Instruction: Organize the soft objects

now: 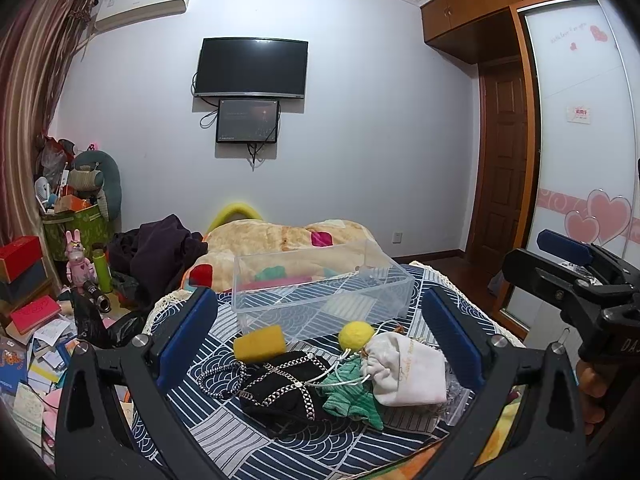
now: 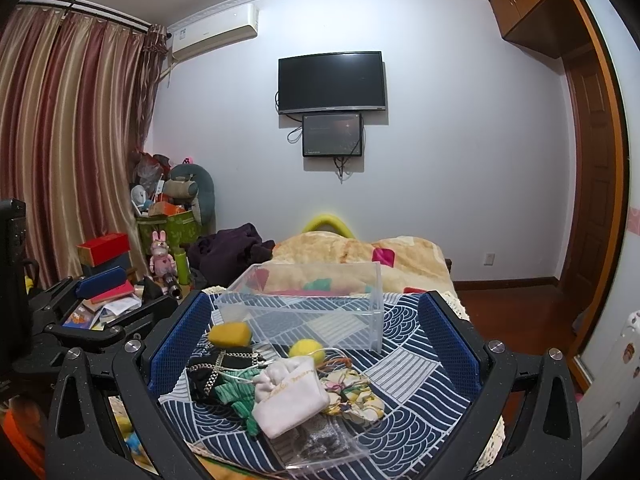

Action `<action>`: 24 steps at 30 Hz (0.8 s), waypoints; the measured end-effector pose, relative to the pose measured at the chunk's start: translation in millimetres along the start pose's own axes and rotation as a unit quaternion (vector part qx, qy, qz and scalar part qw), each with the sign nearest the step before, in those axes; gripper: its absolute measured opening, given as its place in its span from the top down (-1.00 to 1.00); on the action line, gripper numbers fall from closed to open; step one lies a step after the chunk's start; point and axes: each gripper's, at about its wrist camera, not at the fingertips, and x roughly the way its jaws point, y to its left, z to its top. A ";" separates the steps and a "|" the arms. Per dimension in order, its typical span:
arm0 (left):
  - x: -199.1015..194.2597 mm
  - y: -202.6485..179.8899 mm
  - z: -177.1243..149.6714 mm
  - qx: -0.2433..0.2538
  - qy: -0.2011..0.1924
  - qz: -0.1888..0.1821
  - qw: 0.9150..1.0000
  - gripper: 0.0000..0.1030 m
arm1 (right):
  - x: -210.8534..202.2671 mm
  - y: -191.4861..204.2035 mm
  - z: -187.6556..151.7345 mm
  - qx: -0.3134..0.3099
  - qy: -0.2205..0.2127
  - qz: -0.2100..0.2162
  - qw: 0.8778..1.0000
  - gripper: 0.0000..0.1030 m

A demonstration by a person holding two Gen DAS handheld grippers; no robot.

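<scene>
A clear plastic bin [image 1: 320, 292] [image 2: 308, 308] stands on the blue patterned bedspread. In front of it lie a yellow sponge [image 1: 259, 343] [image 2: 229, 335], a yellow felt ball [image 1: 356, 334] [image 2: 306, 350], a black pouch with silver trim [image 1: 280, 392] [image 2: 218, 368], a green knit cloth [image 1: 352, 398] [image 2: 236, 394], a white drawstring bag [image 1: 406, 372] [image 2: 290, 398] and a floral scrunchie [image 2: 354, 394]. My left gripper [image 1: 320, 344] is open and empty above the pile. My right gripper [image 2: 316, 344] is open and empty, and also shows in the left wrist view [image 1: 568, 264].
A tan blanket [image 1: 288, 240] and dark clothes [image 1: 160, 256] lie behind the bin. Boxes, books and toys [image 1: 44, 320] clutter the floor at left. A clear plastic bag [image 2: 332, 444] lies at the near bed edge. A wardrobe [image 1: 580, 140] stands at right.
</scene>
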 end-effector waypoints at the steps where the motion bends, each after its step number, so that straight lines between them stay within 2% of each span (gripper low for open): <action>1: 0.3 -0.5 -0.6 0.000 0.000 0.000 1.000 -1.00 | -0.1 -0.2 0.4 0.000 0.000 0.000 1.000 -1.00; 24: 4.6 0.8 -4.9 0.003 0.002 -0.004 1.000 -1.00 | 2.6 -2.1 -2.9 0.005 -0.001 0.010 1.000 -1.00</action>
